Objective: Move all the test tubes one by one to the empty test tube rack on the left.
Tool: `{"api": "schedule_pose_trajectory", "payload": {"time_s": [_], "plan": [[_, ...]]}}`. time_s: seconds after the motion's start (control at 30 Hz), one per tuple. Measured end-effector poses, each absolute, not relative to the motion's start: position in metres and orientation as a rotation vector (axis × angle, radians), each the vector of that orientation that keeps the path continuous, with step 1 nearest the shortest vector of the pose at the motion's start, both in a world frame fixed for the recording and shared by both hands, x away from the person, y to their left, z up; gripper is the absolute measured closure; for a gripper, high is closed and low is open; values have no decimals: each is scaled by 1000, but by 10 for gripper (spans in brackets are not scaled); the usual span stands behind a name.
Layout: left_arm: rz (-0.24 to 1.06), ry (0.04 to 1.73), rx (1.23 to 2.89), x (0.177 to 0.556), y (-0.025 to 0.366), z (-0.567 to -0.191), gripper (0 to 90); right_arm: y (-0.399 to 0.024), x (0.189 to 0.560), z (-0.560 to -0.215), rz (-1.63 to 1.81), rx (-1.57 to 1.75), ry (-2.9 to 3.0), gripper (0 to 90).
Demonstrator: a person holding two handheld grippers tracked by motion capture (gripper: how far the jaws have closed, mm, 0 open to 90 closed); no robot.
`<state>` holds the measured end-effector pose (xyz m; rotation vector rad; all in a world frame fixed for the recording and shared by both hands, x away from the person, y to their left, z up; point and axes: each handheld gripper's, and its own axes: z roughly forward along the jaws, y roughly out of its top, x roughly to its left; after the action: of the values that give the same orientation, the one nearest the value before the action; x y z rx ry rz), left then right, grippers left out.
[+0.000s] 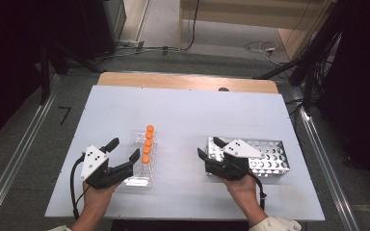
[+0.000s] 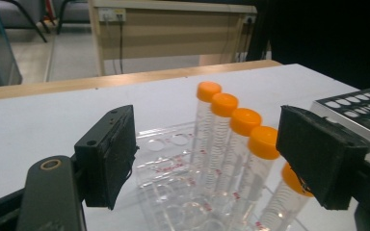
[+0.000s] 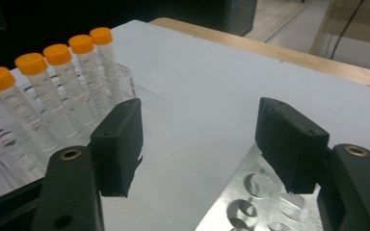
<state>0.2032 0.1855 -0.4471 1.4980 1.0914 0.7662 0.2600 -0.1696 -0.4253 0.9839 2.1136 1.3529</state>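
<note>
Five orange-capped tubes (image 1: 147, 143) just beside left gripper (image 1: 123, 148)

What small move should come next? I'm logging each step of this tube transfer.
Probably close the left tool on the nearest orange-capped tube: its open jaws already flank the row in the clear rack, nothing is held, and the metal rack waits.

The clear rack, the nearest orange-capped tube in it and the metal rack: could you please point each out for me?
clear rack (image 1: 138, 181), high view, on its near bare end.
nearest orange-capped tube (image 1: 146, 159), high view, on its orange cap.
metal rack (image 1: 272, 155), high view, on its perforated top plate.
</note>
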Motion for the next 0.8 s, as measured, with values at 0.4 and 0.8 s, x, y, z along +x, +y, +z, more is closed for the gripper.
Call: {"api": "schedule_pose_trajectory", "payload": {"time_s": [0.4,0.8], "plan": [[835,1164,1482,204,207,-451,209,-220,261,-423,1287,1076,2015,300],[876,1218,1494,203,226,-456,207,-273,255,-424,1221,1163,1900,300]]}}
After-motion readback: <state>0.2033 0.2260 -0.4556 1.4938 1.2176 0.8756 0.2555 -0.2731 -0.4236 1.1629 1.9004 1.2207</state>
